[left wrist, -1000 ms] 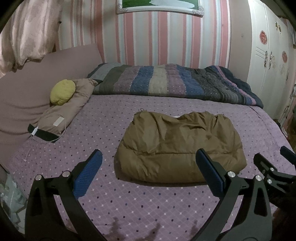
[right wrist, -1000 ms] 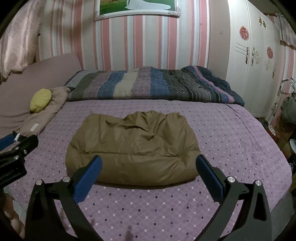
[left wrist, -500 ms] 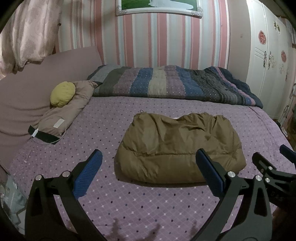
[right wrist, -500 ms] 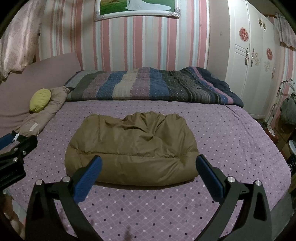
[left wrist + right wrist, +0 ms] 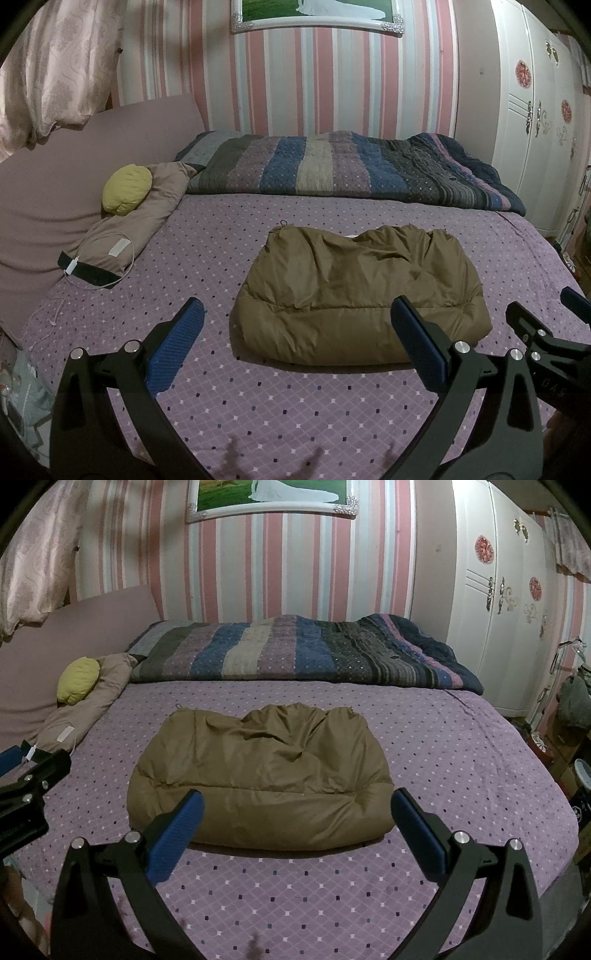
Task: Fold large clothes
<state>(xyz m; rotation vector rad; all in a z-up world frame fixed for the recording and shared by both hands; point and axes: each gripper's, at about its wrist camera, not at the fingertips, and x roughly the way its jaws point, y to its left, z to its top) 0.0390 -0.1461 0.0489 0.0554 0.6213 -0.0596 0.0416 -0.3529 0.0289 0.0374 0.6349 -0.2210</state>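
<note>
Left wrist view
- Left gripper (image 5: 295, 347): jaws spread wide, nothing between them; both blue pads hover above the bedspread, clear of the fabric.
- Left-hand pad (image 5: 176, 350): over bare bedspread, apart from the jacket.
- Right-hand pad (image 5: 415, 345): in front of the jacket's near right edge; contact cannot be confirmed.
- Jacket (image 5: 354, 291): 1 brown padded garment, folded into a thick bundle, lying flat on the middle of the bedspread.
- Bedspread (image 5: 207, 258): purple with a small diamond pattern, covers the bed.
- Quilt (image 5: 351, 170): striped, bunched along the far edge of the bed, against the striped wall.
- Pillow (image 5: 136, 225): tan, at the left edge beside the headboard, with a yellow cushion (image 5: 126, 189) resting on its far end and a white cable (image 5: 110, 282) looped at its near end.
- Right gripper (image 5: 546, 325): partly visible at the right edge, near the jacket's right side.

Right wrist view
- Right gripper (image 5: 295, 827): jaws spread wide, empty, held above the bedspread (image 5: 461, 746).
- Jacket (image 5: 258, 775): centred between the 2 pads; the left-hand pad (image 5: 177, 830) overlaps its near edge in the picture.
- Wardrobe (image 5: 509, 602): white, doors shut, contents not visible.
- Left gripper (image 5: 26, 779): partly visible at the left edge, apart from the jacket.
- Containers: at the floor on the right, too dark to identify.
</note>
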